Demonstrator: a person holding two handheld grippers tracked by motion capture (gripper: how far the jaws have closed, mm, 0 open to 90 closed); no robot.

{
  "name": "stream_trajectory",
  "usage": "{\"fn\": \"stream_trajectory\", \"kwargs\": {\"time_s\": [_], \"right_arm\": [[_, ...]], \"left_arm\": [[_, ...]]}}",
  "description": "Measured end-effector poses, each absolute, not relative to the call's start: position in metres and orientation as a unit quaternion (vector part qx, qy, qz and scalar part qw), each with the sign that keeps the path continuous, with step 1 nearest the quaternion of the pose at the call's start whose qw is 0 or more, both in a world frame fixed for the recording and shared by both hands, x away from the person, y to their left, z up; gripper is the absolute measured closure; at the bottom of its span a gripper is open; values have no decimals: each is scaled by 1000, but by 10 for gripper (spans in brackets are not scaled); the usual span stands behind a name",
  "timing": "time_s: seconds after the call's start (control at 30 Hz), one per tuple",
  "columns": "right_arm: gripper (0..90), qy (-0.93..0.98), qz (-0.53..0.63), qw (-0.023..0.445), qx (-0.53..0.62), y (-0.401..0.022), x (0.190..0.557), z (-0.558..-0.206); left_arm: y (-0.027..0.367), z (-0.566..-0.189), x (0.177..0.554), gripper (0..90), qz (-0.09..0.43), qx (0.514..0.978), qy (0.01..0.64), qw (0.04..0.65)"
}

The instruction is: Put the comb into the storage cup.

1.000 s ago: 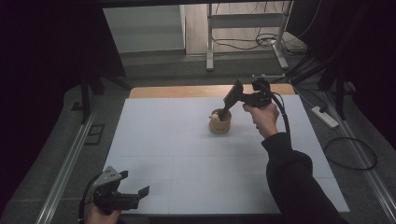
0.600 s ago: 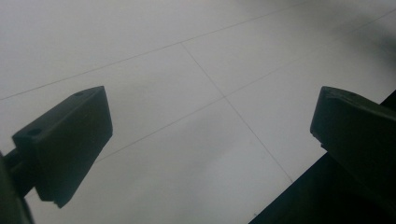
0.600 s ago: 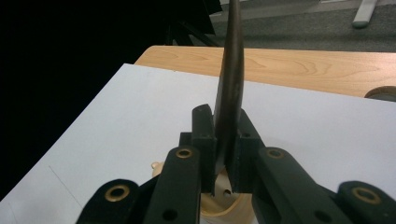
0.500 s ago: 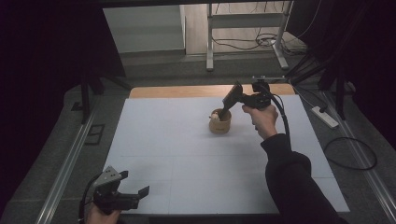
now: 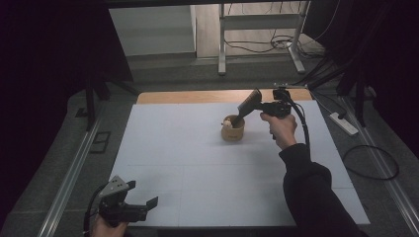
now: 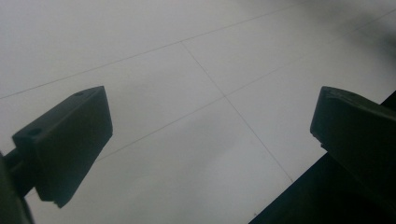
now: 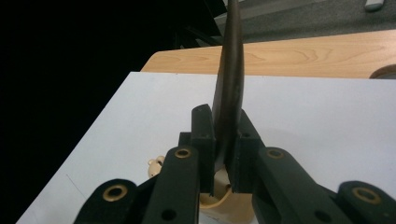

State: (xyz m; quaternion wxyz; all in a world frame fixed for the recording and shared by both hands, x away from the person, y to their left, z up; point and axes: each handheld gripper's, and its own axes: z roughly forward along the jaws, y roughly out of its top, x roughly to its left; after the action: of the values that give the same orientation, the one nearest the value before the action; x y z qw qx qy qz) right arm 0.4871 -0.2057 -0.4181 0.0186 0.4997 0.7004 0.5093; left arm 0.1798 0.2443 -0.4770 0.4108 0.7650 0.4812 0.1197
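A small round wooden cup (image 5: 232, 129) stands on the white table (image 5: 178, 148), right of the middle and toward the far side. A dark, flat wooden utensil (image 5: 247, 104) leans out of it, its lower end inside the cup. My right gripper (image 5: 259, 105) is shut on the utensil's upper part. In the right gripper view the jaws press both faces of the dark utensil (image 7: 231, 70), with the cup (image 7: 224, 205) just below. My left gripper (image 5: 143, 193) hovers at the near left corner, open, with bare table between its fingers (image 6: 70, 144).
A wooden strip (image 5: 197, 96) runs along the table's far edge. Metal rails (image 5: 69, 173) flank the table. A power strip (image 5: 346, 123) and cables lie on the floor at the right. A frame's legs (image 5: 222, 44) stand beyond the table.
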Motion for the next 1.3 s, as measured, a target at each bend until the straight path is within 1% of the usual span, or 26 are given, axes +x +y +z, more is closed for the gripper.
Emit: {"fn": "stream_trajectory", "kwargs": {"time_s": [0.2, 0.4, 0.6, 0.8, 1.0, 1.17, 1.3], "right_arm": [[825, 692, 512, 12, 509, -212, 488, -423], [805, 689, 506, 16, 519, -219, 490, -427], [782, 688, 501, 21, 524, -223, 491, -431], [737, 689, 496, 33, 527, -222, 490, -431], [652, 690, 491, 43, 529, -222, 490, -430], [570, 691, 493, 39, 527, -220, 490, -431], [508, 700, 485, 54, 521, -217, 489, -430]], "left_arm": [[244, -477, 180, 0, 120, 765, 481, 411], [244, -477, 180, 0, 119, 765, 482, 411], [245, -477, 180, 0, 119, 764, 483, 410], [245, -477, 180, 0, 119, 764, 484, 410], [245, -477, 180, 0, 119, 764, 484, 410], [245, -477, 180, 0, 119, 764, 484, 410], [245, -477, 180, 0, 118, 764, 484, 411]]}}
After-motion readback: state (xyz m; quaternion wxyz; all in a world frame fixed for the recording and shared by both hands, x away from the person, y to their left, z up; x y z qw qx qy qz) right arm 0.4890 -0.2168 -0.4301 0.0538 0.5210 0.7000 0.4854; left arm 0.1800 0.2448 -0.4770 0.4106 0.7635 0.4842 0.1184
